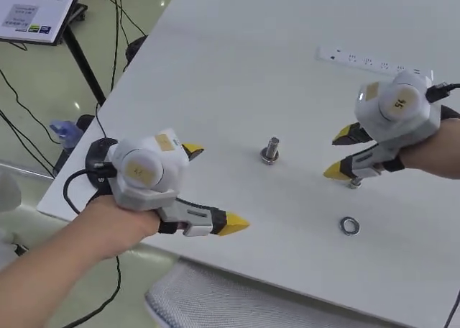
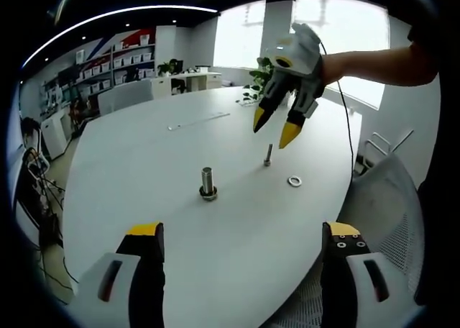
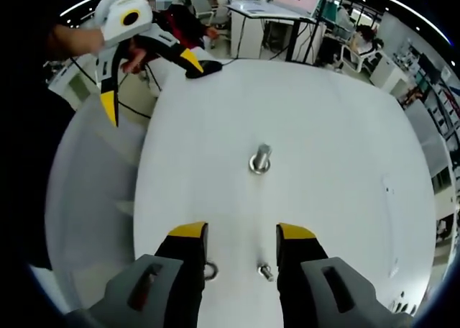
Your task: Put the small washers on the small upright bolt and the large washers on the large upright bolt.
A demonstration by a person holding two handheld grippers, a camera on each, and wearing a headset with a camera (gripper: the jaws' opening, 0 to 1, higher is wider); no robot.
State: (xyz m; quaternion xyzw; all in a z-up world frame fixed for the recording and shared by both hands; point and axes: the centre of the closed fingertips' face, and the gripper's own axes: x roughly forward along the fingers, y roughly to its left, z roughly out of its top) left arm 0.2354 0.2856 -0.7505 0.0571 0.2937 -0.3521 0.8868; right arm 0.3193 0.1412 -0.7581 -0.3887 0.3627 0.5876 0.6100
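Near the middle of the head view, large bolt (image 1: pixel 270 150): stands upright on the white table (image 1: pixel 215 69), with a wider collar at its foot. We cannot tell whether that is something threaded on or the bolt's own head.
At right of frame, small bolt (image 1: pixel 355 183): upright and bare as far as we can see, just under the lower jaw tip of our right gripper (image 1: pixel 338 154).
Loose washer (image 1: pixel 350 225): flat on the table, below the small bolt in the frame, near it but apart. We cannot say for sure which bolt it fits.
Our right gripper: jaws spread, nothing between them. We hold it above the small bolt and the washer, we judge so that it can drop onto the washer.
Our left gripper (image 1: pixel 214 188): jaws wide apart and empty, lower left by the table edge, well apart from both bolts. We judge it is parked there to leave the right one room.
Step in hand: picking up the washer, we reckon; not yet begun.
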